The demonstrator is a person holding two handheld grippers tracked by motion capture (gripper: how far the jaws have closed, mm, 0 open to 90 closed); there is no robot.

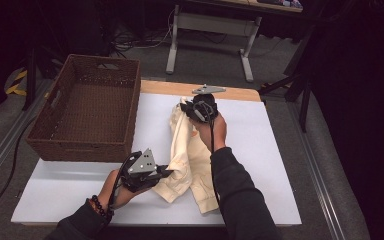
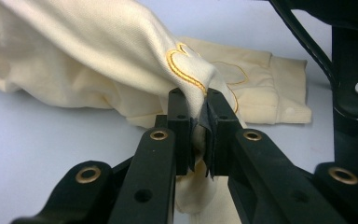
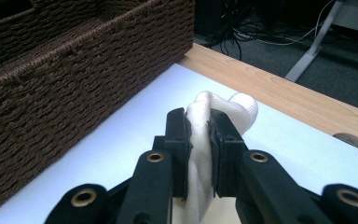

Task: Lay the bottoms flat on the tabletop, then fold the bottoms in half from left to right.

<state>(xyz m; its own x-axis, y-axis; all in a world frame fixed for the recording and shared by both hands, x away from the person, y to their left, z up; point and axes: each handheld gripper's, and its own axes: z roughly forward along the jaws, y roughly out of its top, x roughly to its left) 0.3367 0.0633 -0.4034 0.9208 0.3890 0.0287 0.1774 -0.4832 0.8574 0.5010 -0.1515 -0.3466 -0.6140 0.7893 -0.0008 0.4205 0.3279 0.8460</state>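
While both hands hold their tools over the white table top, the cream garment lies stretched along it from the far edge toward the person, partly lifted at its two ends. At the near end, the left gripper has its jaws drawn narrow on a fold of the cloth; in the left gripper view that left gripper pinches the fabric just below a yellow stitched outline, with the rest of the garment rising up and away to the left and a ribbed cuff resting flat on the table behind. At the far end, the right gripper is closed on a bunched end of the garment, and in the right gripper view the right gripper has a twist of white cloth squeezed between its jaws, held just above the table near the bare wooden strip at the table's edge. A brown woven basket stands on the left part of the table, close beside the garment but apart from it, and its woven wall looms near the right gripper
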